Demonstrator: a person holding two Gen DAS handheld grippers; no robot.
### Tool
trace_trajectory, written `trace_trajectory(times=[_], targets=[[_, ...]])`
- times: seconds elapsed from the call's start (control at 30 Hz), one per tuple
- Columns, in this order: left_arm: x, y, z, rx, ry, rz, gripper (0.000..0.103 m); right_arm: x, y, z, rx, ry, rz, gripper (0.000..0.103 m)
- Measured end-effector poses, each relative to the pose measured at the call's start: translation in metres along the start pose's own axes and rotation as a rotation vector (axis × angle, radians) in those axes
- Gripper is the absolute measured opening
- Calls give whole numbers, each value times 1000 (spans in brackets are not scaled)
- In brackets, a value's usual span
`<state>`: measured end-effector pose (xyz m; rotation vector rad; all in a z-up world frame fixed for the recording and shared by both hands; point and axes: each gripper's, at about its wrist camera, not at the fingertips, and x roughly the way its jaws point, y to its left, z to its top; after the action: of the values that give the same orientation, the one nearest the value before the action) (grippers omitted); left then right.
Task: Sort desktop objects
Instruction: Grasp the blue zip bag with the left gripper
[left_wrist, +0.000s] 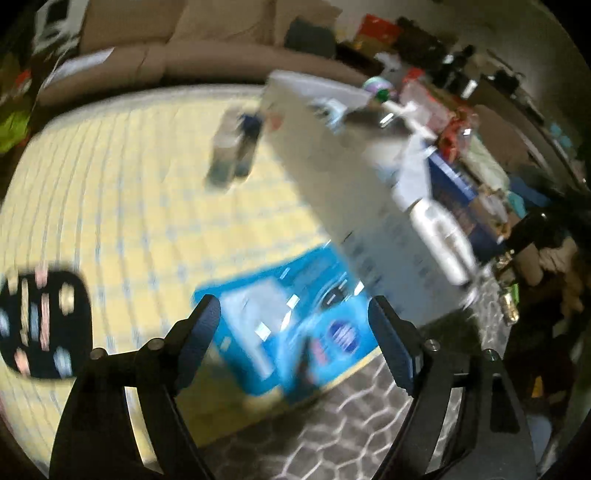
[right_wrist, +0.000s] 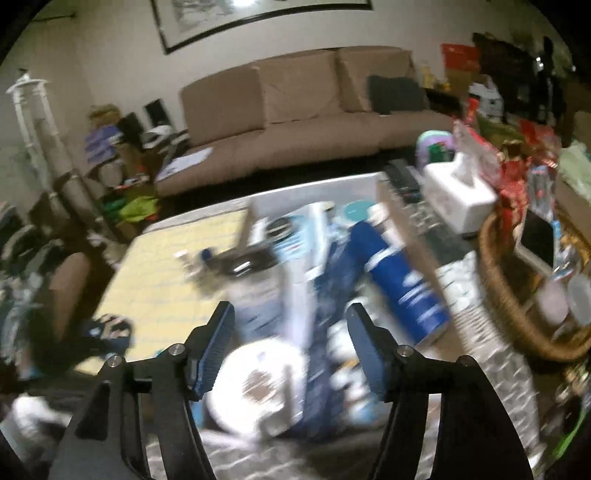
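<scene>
1. Left gripper (left_wrist: 295, 332): jaws spread wide, nothing pinched. It hangs over a blue packet (left_wrist: 291, 328) lying flat on the yellow checked mat (left_wrist: 122, 206), near the mat's edge. Contact can't be told; pic is blurred.
2. Right gripper (right_wrist: 290, 354): jaws apart, nothing pinched. Below and ahead of it sits a heap of items in a pale open-topped storage box (right_wrist: 402, 236): a white round lid or tub (right_wrist: 258, 384), a dark blue can (right_wrist: 399, 277) leaning, plus blue/white packets w/ unreadable print.
3. Done so far (judged): several things already lie together in the storage box, so sorting is prob. well under way.
4. Left to do (judged): blue packet, two small bottles (left_wrist: 232, 147) upright further along the mat, and a dark patterned pouch (left_wrist: 40, 325) at the mat's edge all sit outside the box.
5. Clutter on the far side, e.g. tissue box (right_wrist: 458, 195) and wicker basket (right_wrist: 509, 295): unclear if part of the job.
</scene>
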<state>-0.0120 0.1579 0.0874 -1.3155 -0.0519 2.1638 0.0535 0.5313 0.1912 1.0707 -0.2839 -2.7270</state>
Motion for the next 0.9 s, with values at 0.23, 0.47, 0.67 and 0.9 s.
trace_trajectory(times=[0.23,0.47,0.67,0.9], targets=[[33,25,-32,-67,70,38,85,17,58,-75,-10,117,119,68],[51,28,-34,-102,74,13,64,56,97,-109,-131,253,117,51],[53,31,-31,-140,69,-42,24,80,98,-116,-129,303,97,43],[64,30,-28,-203,79,-107,29,102,98,-129,-105,371,72,41]])
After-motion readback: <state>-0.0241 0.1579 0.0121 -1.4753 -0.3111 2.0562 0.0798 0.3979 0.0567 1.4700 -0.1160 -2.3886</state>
